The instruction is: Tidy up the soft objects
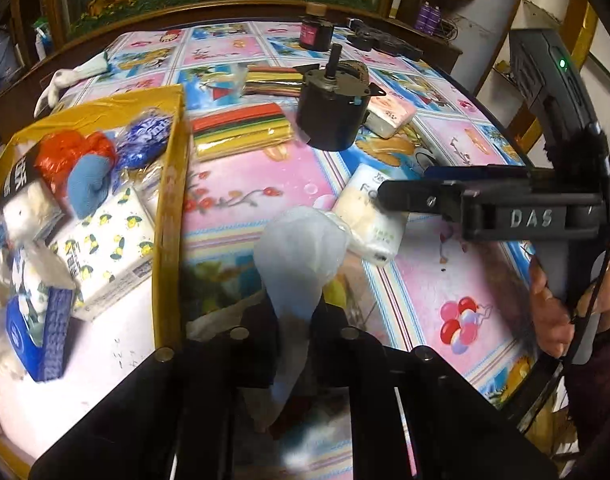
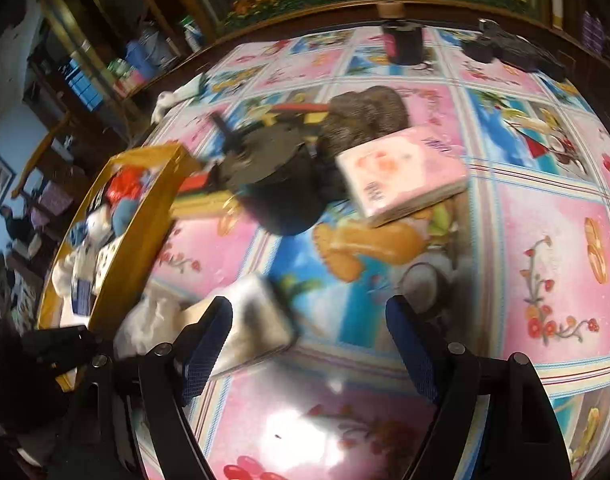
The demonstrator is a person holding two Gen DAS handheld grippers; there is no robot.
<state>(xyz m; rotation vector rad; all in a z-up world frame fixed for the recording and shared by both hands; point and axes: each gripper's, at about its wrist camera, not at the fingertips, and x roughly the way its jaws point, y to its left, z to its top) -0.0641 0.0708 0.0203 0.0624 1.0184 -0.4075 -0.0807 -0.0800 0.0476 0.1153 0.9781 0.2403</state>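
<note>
the right wrist view is motion-blurred: the black motor [image 2: 273, 184] and white tissue pack [image 2: 245, 320] smear. in the left wrist view, the left tongs [image 1: 293, 332] hide the white bag's [image 1: 301, 256] lower end, and the gold box [image 1: 171, 184] runs off frame.

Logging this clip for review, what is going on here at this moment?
A person with two handheld grippers is sorting soft items into a yellow tray. The left gripper has its jaws shut on a pale blue cloth, beside the tray. The right gripper, jaws open, is at a white tissue pack on the table. The tray already holds a lemon-print tissue pack and other packets; a pink tissue pack is outside it.
</note>
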